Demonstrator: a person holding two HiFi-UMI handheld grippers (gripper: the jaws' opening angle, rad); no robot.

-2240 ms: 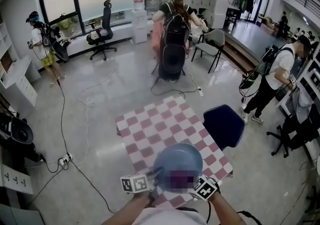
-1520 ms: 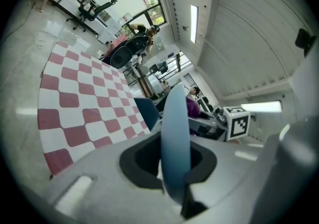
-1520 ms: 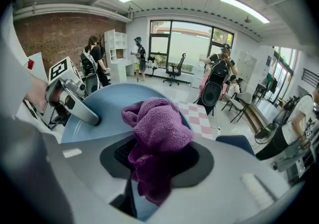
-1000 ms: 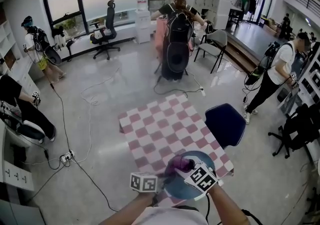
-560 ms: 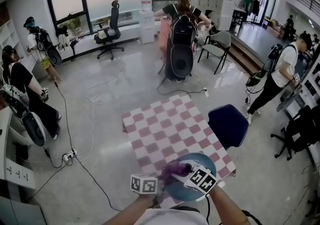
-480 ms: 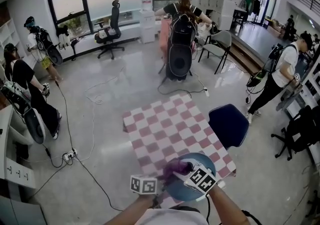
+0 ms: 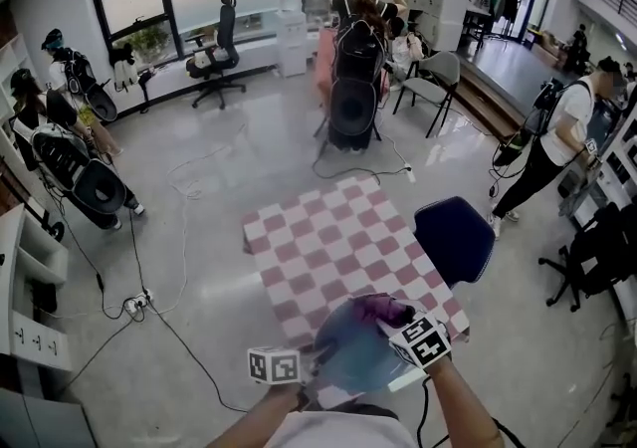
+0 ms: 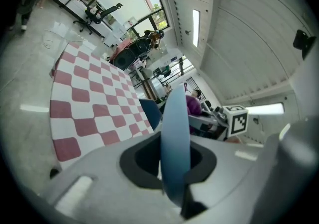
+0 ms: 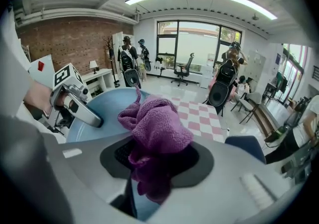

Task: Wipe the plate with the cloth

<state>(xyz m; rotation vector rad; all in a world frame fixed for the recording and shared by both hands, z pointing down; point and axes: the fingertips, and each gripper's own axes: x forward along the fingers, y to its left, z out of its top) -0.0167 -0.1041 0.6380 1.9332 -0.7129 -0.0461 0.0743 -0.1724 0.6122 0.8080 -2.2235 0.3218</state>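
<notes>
Blue plate (image 7: 348, 356) hangs tilted over the near edge of the checkered table (image 7: 318, 237), its rim clamped in the left gripper (image 7: 317, 356). The right gripper (image 7: 396, 320) pinches a bunched purple cloth (image 9: 154, 128) at the plate's far edge.

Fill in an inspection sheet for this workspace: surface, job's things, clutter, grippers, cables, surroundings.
Surface: small table under a pink-and-white checked cover.
Job's things: blue plate held tilted over the table's near end; purple cloth bunched by its far rim.
Clutter: nothing seen on the table.
Grippers: left gripper fingers shut on the plate's rim; right gripper shut on the cloth.
Cables: cable trails across the floor to a power strip.
Surroundings: blue chair beside the table; people stand farther off.
</notes>
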